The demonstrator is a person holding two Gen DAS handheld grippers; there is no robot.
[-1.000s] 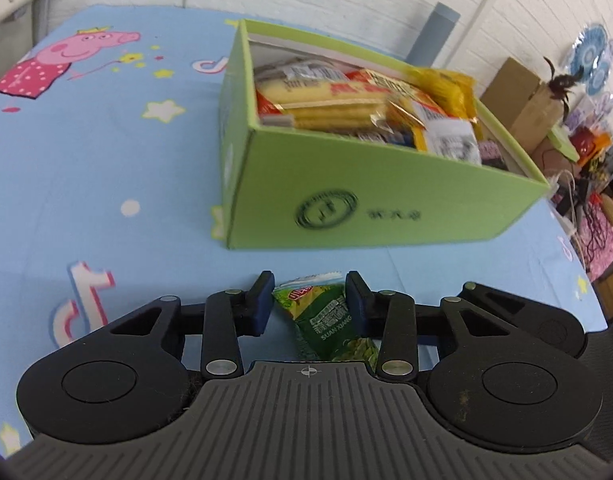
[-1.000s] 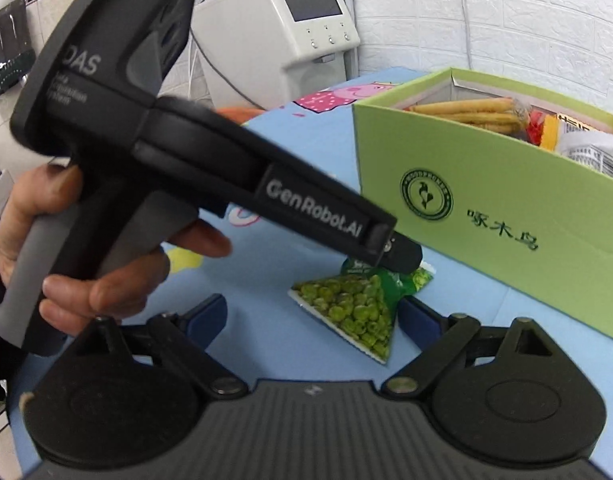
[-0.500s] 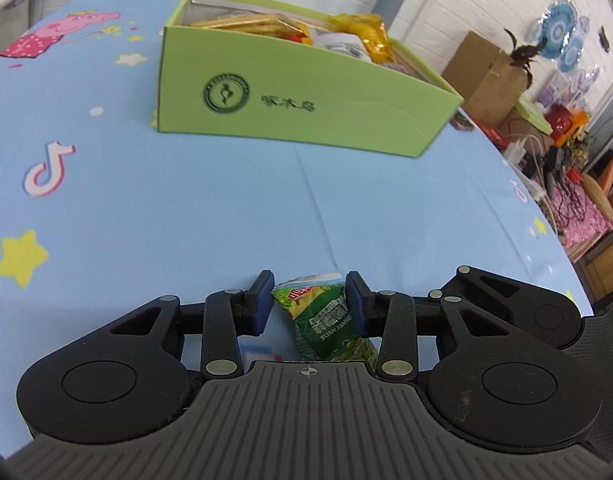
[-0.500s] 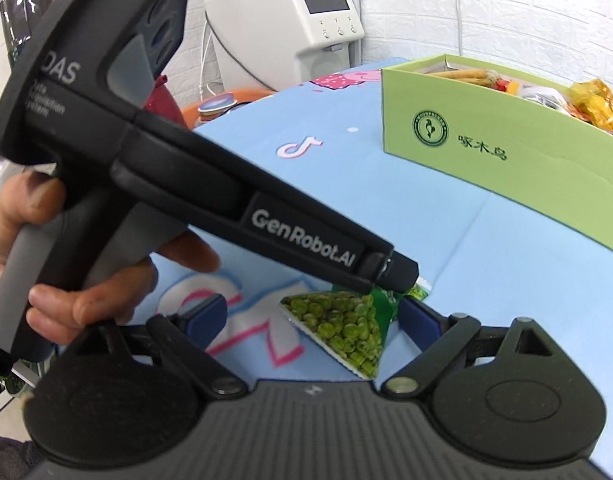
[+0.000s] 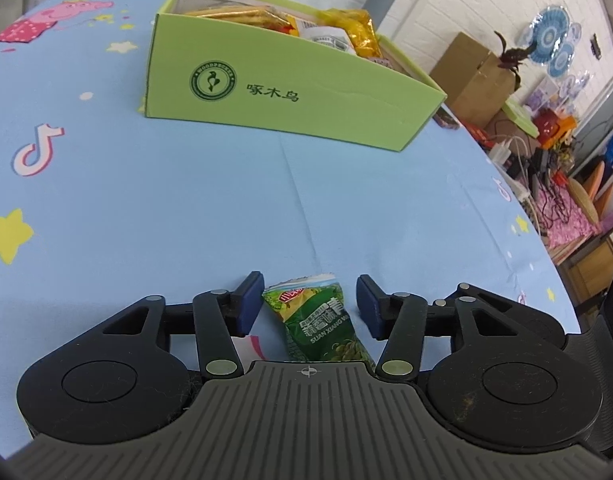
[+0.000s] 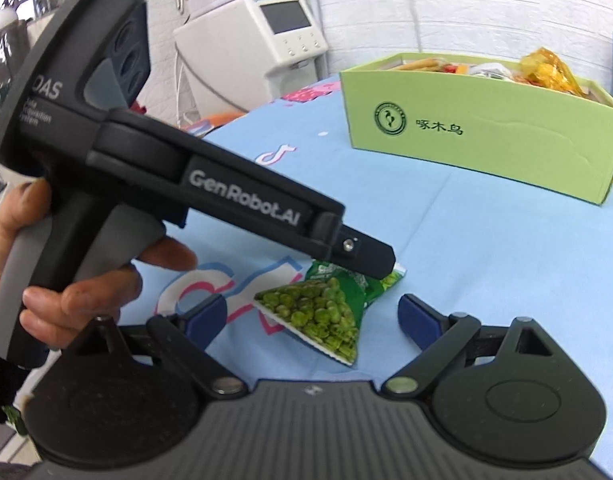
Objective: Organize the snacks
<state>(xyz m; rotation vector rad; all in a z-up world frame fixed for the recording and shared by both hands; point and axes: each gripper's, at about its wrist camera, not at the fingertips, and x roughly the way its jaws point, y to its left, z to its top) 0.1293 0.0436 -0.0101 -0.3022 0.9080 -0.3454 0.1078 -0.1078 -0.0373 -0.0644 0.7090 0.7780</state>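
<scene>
The small green plastic packet of peas [image 5: 320, 322] lies flat on the light blue cartoon-printed cloth of the table [image 5: 186, 208], close to the table's near edge in the left wrist view, its crimped top end pointing toward the far side. It sits in the gap of the left tool [image 5: 309, 300], whose blue-padded fingers [image 5: 249, 300] stand apart on either side of the packet; a strip of cloth shows between each pad and the wrapper, so this tool has hold of nothing. In the right wrist view the same packet [image 6: 326, 312] shows its clear window of green peas, with the black tip of the left tool [image 6: 362, 256] just above its top end and the person's left hand [image 6: 66, 280] wrapped round the grey handle. The right tool [image 6: 312, 320] is spread wide, its blue pads [image 6: 416, 320] well apart from the packet, gripping nothing. Farther across the table stands an open light green cardboard box [image 5: 290, 92] with a round dark green logo and printed characters on its long side, filled with yellow, orange and white snack packets [image 5: 346, 32]. Beyond the table's left edge in the right wrist view stands a white machine with a small screen [image 6: 258, 36]; a brown cardboard carton [image 5: 474, 68] sits past the right edge.
</scene>
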